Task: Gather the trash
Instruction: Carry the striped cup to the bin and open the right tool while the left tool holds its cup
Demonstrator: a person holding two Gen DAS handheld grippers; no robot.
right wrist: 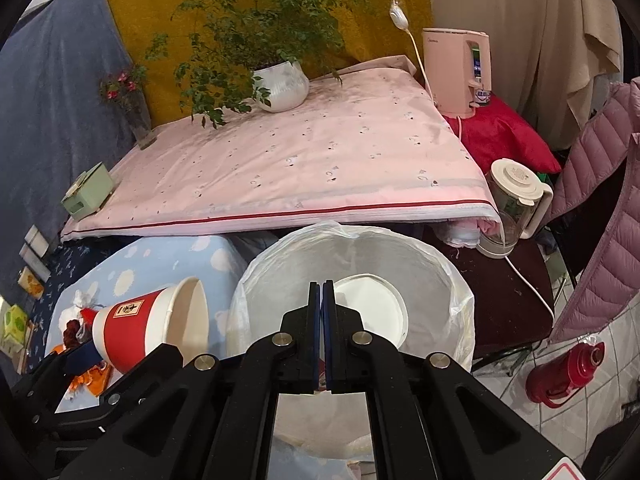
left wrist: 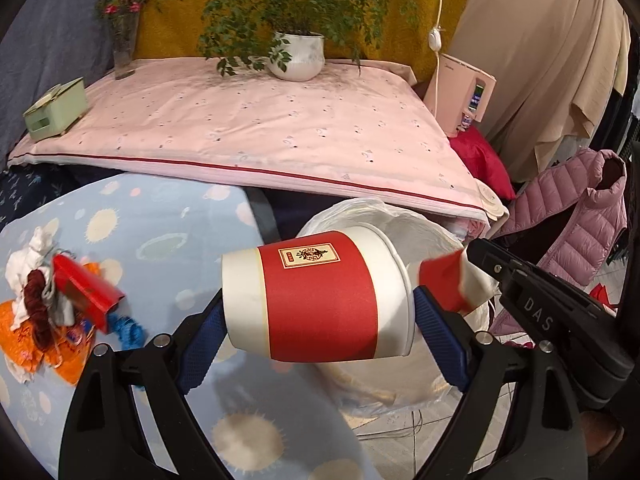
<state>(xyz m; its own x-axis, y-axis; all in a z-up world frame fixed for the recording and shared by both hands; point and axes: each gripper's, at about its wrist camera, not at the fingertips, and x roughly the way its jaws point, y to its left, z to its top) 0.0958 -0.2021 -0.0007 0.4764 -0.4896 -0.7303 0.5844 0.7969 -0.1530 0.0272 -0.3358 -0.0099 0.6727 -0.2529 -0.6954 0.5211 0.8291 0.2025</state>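
Note:
My left gripper (left wrist: 318,316) is shut on a red and white paper cup (left wrist: 320,296), held sideways just left of the bag-lined trash bin (left wrist: 440,240). The same cup (right wrist: 152,324) shows at the left of the right wrist view. My right gripper (right wrist: 322,308) is shut on the rim of a second red and white paper cup (left wrist: 452,284) and holds it over the bin (right wrist: 436,268). That cup's white inside (right wrist: 376,312) shows behind the fingertips. More trash (left wrist: 52,300) lies in a pile on the blue tablecloth: white tissue, orange wrappers, a red box, dark red yarn.
A pink-covered table (left wrist: 260,132) stands behind, with a potted plant (left wrist: 298,56), a flower vase (left wrist: 124,52) and a green box (left wrist: 56,108). A blender jug (right wrist: 516,200), a pink dispenser (right wrist: 456,72), a pink jacket (right wrist: 600,200) and a red thermos (right wrist: 564,372) are at the right.

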